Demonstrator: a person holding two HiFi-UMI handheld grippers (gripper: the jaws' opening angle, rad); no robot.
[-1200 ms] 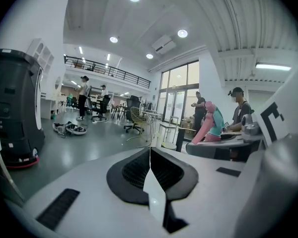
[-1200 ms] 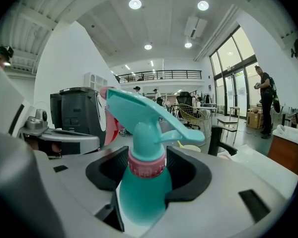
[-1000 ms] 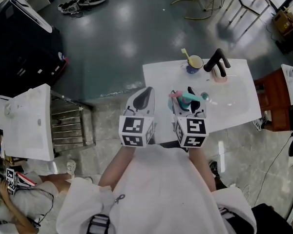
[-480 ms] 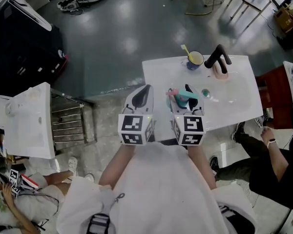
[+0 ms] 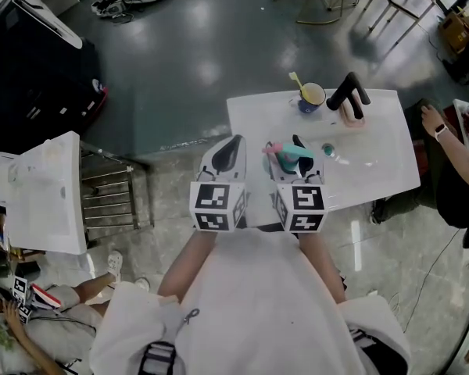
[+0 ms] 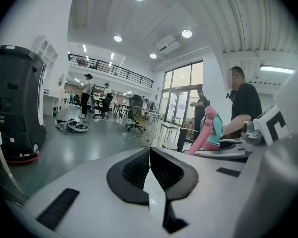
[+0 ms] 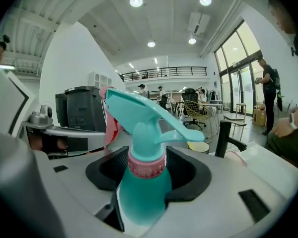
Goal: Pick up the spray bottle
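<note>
The teal spray bottle (image 7: 141, 182) with a pink collar and teal trigger head is clamped between my right gripper's (image 7: 148, 175) black pads, held upright above the white sink top (image 5: 375, 170). In the head view the bottle (image 5: 288, 156) shows as teal and pink just ahead of the right gripper (image 5: 295, 159). My left gripper (image 5: 228, 155) hovers beside it on the left, jaws pressed together with nothing between them. The left gripper (image 6: 149, 168) view also catches the bottle (image 6: 211, 131) at the right.
On the sink top stand a black faucet (image 5: 347, 94) and a blue cup (image 5: 310, 98) holding a yellow toothbrush. A person's arm (image 5: 445, 143) reaches in at the right edge. A white basin (image 5: 39, 194) and metal rack (image 5: 113, 198) stand at the left.
Both grippers have drifted slightly left with the bottle held. The person at the right has moved from the lower right up to the right edge.
</note>
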